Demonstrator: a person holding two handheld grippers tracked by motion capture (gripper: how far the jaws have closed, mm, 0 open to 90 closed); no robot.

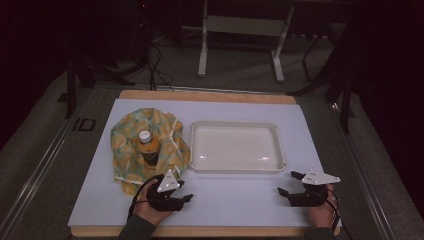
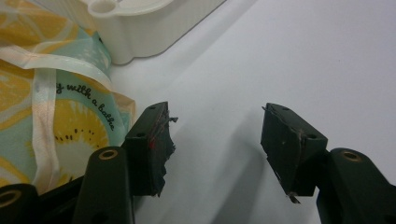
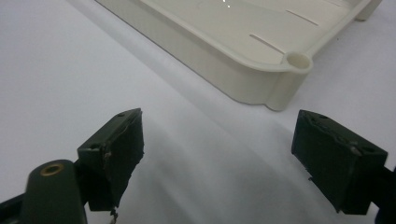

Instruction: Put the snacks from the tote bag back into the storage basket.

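A yellow and teal lemon-print cloth bag (image 1: 145, 150) lies on the white table at the left, bunched around a bottle (image 1: 146, 146) with a white cap and orange label that stands in its middle. A cream tray (image 1: 235, 147) sits empty to its right. My left gripper (image 1: 184, 192) rests near the front edge, just below the bag, open with nothing between its jaws. In the left gripper view the bag's hem (image 2: 56, 93) lies beside the left fingertip (image 2: 152, 140). My right gripper (image 1: 290, 182) is open near the tray's front right corner (image 3: 296, 63).
The white board (image 1: 240, 205) rests on a wooden table, with bare surface in front of the tray between the two grippers. Beyond the table stand a white frame's legs (image 1: 202, 60) and cables on the dark floor.
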